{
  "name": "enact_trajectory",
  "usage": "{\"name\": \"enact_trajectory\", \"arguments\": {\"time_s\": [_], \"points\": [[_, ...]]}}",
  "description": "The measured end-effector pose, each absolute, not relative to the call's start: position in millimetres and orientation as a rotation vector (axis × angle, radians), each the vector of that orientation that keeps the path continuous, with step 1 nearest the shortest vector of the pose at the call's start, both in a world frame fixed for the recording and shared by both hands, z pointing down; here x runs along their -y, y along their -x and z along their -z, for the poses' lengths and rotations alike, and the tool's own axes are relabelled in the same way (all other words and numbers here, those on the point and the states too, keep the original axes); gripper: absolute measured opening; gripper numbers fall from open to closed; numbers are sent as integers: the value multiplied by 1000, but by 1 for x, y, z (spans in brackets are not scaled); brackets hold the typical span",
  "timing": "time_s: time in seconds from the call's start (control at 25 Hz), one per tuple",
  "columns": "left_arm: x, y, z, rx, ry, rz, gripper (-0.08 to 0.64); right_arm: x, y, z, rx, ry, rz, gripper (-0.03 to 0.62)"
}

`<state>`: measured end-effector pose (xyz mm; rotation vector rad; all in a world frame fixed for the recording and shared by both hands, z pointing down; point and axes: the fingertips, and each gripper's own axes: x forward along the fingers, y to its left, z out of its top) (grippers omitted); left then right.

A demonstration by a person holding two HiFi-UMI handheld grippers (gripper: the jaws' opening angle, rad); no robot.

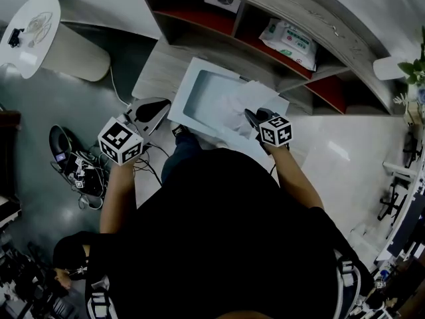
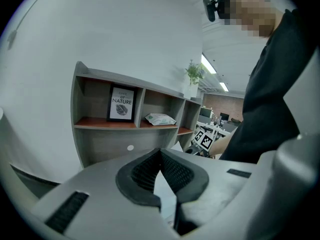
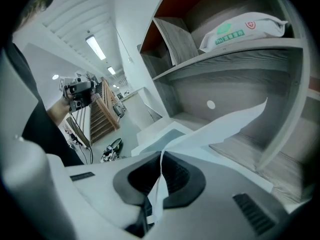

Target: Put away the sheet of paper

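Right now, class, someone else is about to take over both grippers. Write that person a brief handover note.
Left gripper: jaws together, nothing seen in them, off to the box's left.
Right gripper: jaws shut on the sheet.
The sheet hangs over the right part of the open white box, in front of the shelf.
Done: sheet gripped and at the box.
Left: lower it in, release.

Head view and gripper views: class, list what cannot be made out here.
Sheet of paper: gripped edge, head view, hidden under the right gripper.
Tray: right side, head view, covered by the paper.
Left gripper: white sliver at its shut jaws, left gripper view, too little visible to name.
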<state>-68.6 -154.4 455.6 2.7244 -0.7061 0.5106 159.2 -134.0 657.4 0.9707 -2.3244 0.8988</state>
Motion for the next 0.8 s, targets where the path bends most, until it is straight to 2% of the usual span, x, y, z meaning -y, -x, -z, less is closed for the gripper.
{"name": "enact_trajectory", "arguments": {"time_s": [0.8], "points": [[181,82,-474,656,-2691,-553,20,135,-142,-728,2217,-920,-1019,15]]}}
